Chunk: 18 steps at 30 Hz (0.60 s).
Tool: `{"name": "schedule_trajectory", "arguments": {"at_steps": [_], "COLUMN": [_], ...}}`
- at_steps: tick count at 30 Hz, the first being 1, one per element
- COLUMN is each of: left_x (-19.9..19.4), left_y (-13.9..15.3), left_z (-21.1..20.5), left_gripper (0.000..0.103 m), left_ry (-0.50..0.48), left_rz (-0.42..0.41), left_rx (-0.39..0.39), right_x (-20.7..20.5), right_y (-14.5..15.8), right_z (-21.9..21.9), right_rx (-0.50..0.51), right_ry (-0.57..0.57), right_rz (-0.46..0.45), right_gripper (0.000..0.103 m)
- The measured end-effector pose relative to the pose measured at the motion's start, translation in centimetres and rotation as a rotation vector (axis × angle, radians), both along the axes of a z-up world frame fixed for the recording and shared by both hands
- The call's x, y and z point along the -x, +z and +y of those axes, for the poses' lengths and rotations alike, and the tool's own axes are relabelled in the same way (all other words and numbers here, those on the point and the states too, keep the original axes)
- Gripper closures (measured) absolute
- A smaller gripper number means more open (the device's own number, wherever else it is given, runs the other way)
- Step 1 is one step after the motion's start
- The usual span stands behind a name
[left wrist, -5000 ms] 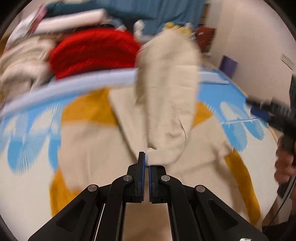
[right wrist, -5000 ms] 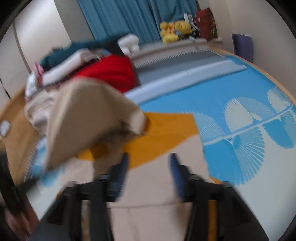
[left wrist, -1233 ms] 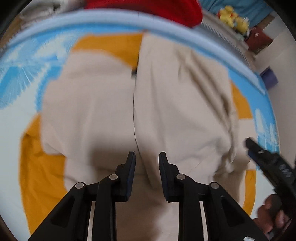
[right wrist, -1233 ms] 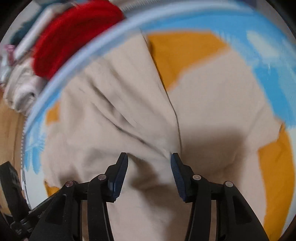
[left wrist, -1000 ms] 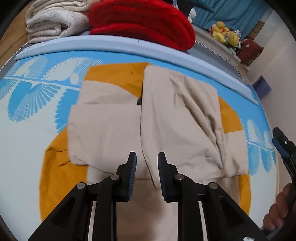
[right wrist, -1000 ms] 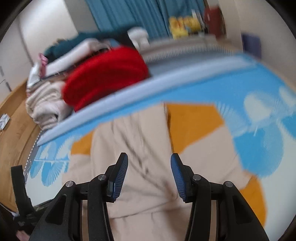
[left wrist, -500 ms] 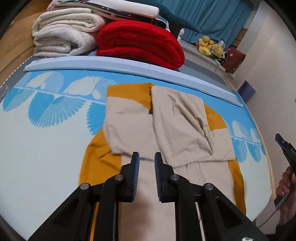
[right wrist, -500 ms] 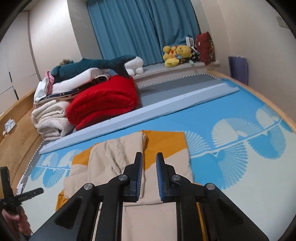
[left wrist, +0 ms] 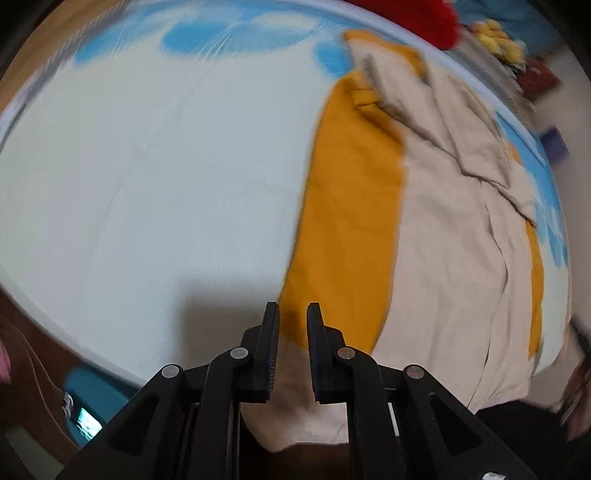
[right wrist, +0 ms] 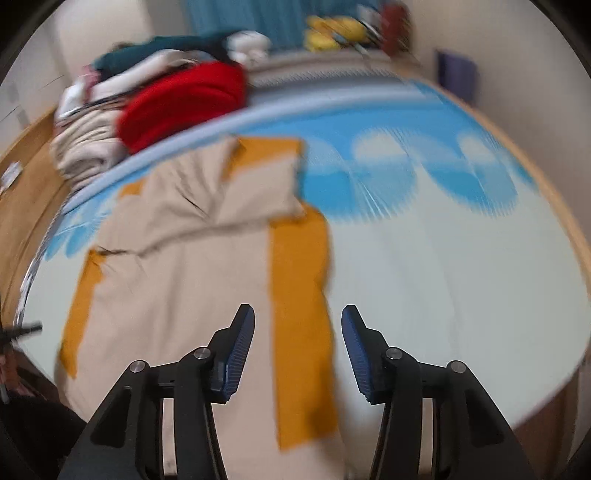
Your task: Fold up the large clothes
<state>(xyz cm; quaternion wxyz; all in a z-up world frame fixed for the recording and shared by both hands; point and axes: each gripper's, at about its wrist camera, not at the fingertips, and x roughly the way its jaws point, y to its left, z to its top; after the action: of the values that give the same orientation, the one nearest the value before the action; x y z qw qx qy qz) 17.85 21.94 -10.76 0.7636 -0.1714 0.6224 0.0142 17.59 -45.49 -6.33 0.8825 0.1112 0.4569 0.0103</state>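
Note:
A large beige garment with orange side panels (left wrist: 450, 251) lies flat on the bed, its sleeves folded in over the chest. It also shows in the right wrist view (right wrist: 192, 273). My left gripper (left wrist: 292, 325) is slightly open and empty, low over the orange left edge near the hem. My right gripper (right wrist: 297, 332) is wide open and empty, above the orange right edge near the hem. Both views are blurred.
The bed cover (right wrist: 443, 266) is white with blue fan patterns (right wrist: 399, 173). A red blanket (right wrist: 184, 103) and folded cream bedding (right wrist: 85, 147) are stacked at the head of the bed. Plush toys (right wrist: 328, 33) sit by the blue curtain.
Both grippers have dropped down and swung outward to the garment's lower side edges. The right gripper's jaws have opened wide; the left has opened a little more.

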Motion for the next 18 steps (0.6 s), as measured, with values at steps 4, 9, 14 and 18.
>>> {"name": "schedule_trajectory", "arguments": {"at_steps": [4, 9, 14, 18], "left_x": [-0.4, -0.3, -0.8, -1.2], "left_y": [-2.0, -3.7, -4.5, -5.6], "left_z": [0.3, 0.4, 0.0, -1.2], "left_gripper": [0.082, 0.070, 0.069, 0.069], "left_ry": [-0.013, -0.026, -0.052, -0.119], "left_rz": [0.052, 0.122, 0.131, 0.158], "left_rx": [0.050, 0.061, 0.069, 0.015], "right_x": [0.3, 0.4, 1.2, 1.6], "right_y": [-5.9, -10.9, -12.6, -13.2], "right_z": [-2.6, -2.5, -2.7, -2.8], "right_rx": [-0.109, -0.093, -0.087, -0.065], "right_ry": [-0.037, 0.009, 0.046, 0.061], "right_rz": [0.247, 0.428, 0.481, 0.507], "right_gripper": [0.053, 0.053, 0.053, 0.053]}}
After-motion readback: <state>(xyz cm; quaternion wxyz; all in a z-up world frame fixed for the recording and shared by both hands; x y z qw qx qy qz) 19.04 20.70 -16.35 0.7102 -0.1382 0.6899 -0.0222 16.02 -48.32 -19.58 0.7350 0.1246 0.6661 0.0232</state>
